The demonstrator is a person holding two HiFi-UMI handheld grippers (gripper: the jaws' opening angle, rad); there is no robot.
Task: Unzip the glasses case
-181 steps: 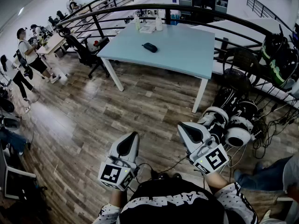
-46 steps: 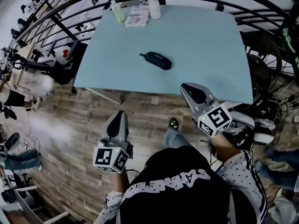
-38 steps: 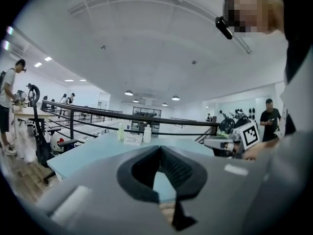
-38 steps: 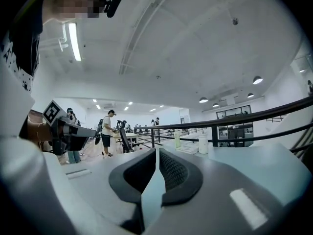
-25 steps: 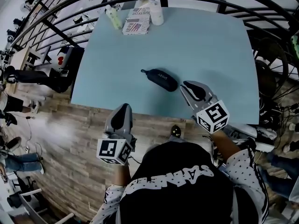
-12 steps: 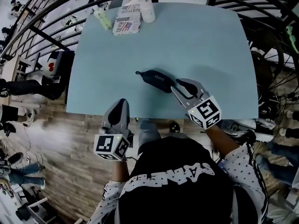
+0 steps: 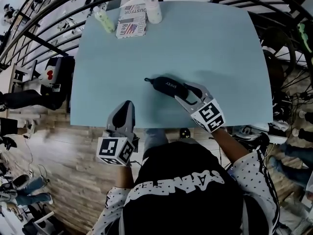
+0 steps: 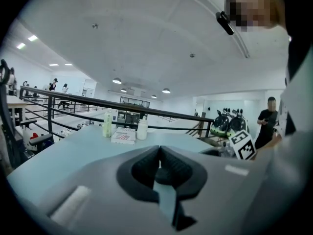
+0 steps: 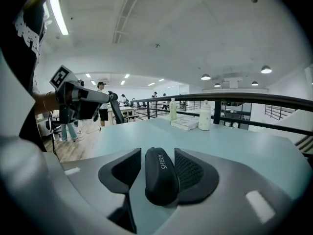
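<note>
A black zipped glasses case (image 7: 167,85) lies on the pale blue table (image 7: 220,53), slightly right of the middle. My right gripper (image 7: 185,92) stands round its near end. In the right gripper view the case (image 9: 160,177) sits between the two dark pads, with a gap on the left side. These jaws are opening and I see no pad pressing. My left gripper (image 7: 125,110) hovers over the table's front edge, left of the case, with its pads (image 8: 146,165) together and nothing between them.
At the table's far edge stand a green bottle (image 7: 103,20), a printed box (image 7: 131,23) and a white bottle (image 7: 154,11). A black railing (image 7: 44,18) curves behind the table. Wooden floor lies at the left.
The right gripper came forward and down over the table and its jaws spread round the case's near end. The left gripper moved forward to the table's front edge.
</note>
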